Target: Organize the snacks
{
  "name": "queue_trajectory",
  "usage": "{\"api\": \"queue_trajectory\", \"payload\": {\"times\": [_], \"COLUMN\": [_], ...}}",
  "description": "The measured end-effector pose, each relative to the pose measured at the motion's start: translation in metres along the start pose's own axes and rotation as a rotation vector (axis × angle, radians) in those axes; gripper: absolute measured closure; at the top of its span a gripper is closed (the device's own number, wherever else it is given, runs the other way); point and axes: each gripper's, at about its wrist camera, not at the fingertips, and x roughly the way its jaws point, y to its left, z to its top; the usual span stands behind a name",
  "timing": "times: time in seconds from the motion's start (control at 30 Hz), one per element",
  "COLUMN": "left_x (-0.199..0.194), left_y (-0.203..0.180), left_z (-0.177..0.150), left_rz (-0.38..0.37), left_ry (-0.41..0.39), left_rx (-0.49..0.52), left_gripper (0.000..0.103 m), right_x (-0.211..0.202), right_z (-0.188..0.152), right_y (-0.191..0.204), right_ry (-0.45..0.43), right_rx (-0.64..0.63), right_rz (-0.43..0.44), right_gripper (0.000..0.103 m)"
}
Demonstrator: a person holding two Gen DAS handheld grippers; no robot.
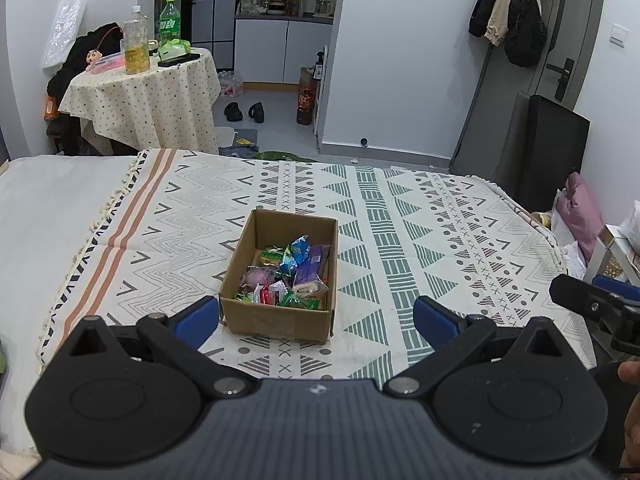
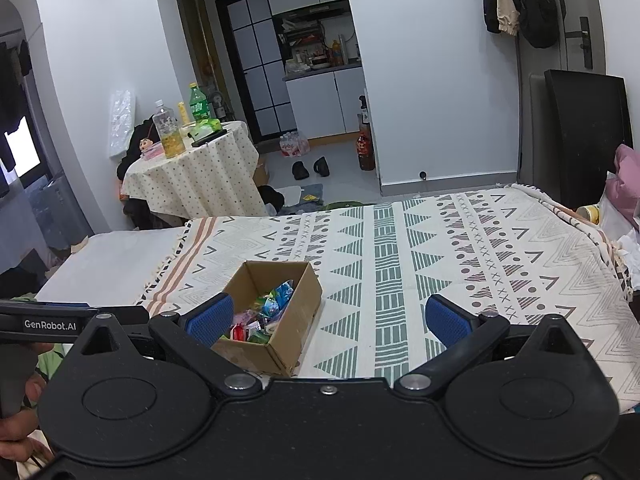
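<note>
Patterned blanket (image 1: 400, 216) bears a snack-filled cardboard box (image 1: 276, 316) — left tongs (image 1: 316, 316), right tongs (image 2: 328, 322) wide, empty

Both hand-held grippers, left hand-held gripper (image 1: 316, 316) and right hand-held gripper (image 2: 328, 316), spread wide, empty

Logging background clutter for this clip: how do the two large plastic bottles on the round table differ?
The clear bottle has a white cap, see-through walls and yellowish contents filling only its lower part; the green bottle has a yellow-green cap, tinted walls and a printed label, so its fill level can't be read. The clear bottle stands nearer the camera, the green one behind it. Both stand upright and capped on the dotted tablecloth.
</note>
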Motion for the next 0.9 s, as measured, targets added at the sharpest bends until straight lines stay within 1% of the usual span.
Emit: {"api": "queue_trajectory", "payload": {"times": [0.9], "left_x": [-0.005], "left_y": [0.0027], "left_z": [-0.0016], "left_rz": [0.001], "left_ry": [-0.011], "left_rx": [-0.007], "left_gripper": [0.0], "right_x": [-0.0008], "right_z": [-0.0012], "right_y": [0.0046], "right_ry": [-0.004], "right_rx": [-0.018], "right_rz": [-0.012], "right_gripper": [0.0]}}
